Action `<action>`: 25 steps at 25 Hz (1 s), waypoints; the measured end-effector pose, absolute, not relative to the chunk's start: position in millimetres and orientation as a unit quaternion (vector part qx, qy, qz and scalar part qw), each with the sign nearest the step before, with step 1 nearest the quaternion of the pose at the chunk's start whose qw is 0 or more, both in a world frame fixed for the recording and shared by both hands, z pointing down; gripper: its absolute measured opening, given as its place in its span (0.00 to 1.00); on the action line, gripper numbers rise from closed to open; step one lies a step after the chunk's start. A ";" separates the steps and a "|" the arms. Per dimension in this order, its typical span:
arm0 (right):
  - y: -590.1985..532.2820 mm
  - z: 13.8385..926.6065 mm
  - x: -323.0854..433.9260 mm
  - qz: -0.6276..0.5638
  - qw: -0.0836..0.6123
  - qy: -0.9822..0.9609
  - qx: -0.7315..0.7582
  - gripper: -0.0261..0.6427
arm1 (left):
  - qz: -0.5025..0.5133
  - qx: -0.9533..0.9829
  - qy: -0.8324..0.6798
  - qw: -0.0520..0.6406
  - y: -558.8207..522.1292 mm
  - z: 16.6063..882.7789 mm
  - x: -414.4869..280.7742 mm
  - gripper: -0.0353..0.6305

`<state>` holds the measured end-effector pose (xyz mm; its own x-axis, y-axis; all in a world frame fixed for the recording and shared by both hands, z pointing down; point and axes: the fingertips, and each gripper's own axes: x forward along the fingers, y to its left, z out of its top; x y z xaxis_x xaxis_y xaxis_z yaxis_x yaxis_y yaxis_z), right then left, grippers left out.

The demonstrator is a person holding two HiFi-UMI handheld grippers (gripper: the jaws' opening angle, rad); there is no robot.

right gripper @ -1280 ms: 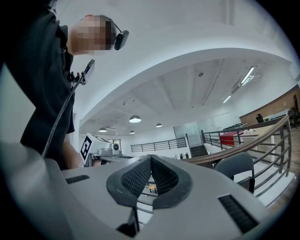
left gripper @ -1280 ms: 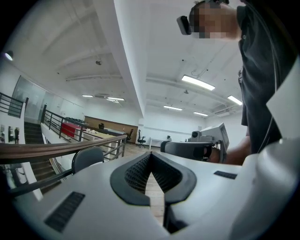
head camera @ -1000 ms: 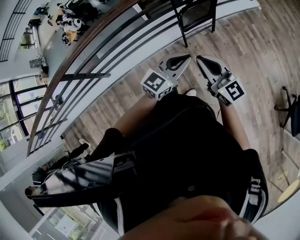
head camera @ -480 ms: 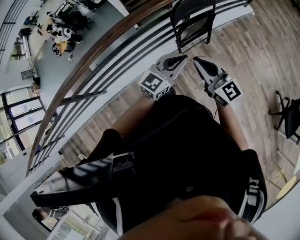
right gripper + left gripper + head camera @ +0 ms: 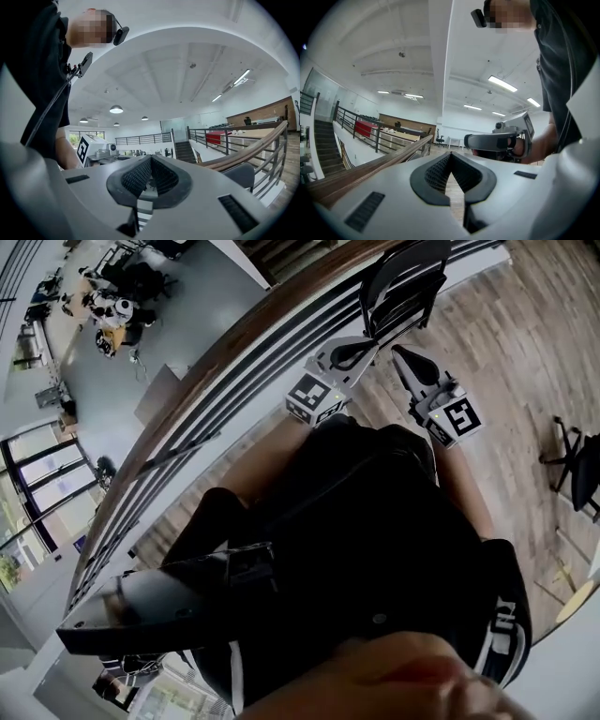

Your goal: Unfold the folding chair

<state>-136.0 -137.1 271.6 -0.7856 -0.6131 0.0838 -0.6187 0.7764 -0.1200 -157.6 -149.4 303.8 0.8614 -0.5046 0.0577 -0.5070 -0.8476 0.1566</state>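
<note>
The black folding chair (image 5: 405, 285) stands against the railing at the top of the head view, just beyond both grippers. My left gripper (image 5: 371, 344) points at its lower left side, jaws shut and empty. My right gripper (image 5: 397, 353) is alongside, aimed at the chair's lower middle, also shut with nothing in it. Neither touches the chair. In the left gripper view the closed pads (image 5: 440, 171) meet, and the right gripper (image 5: 499, 140) shows beyond. In the right gripper view the chair's dark back (image 5: 241, 176) sits at the right under the handrail.
A wooden handrail (image 5: 234, 343) with dark bars runs diagonally across, with a lower floor beyond it. Plank flooring (image 5: 525, 343) stretches to the right. A black office chair (image 5: 577, 465) stands at the right edge. My own body and legs fill the lower middle.
Both grippers, still shut, have travelled forward with the person toward the railing. The folding chair has come closer and now sits directly ahead of the fingertips.
</note>
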 end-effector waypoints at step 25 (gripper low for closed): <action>-251.4 350.2 -97.0 0.132 0.049 -0.935 0.324 0.05 | 0.062 0.914 -0.377 0.139 -318.7 464.0 -143.4 0.21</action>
<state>-97.0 -251.4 350.2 -0.7847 -0.5940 0.1775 -0.6199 0.7546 -0.2151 -143.4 -318.7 464.0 0.7086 -0.6712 0.2177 -0.7056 -0.6777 0.2070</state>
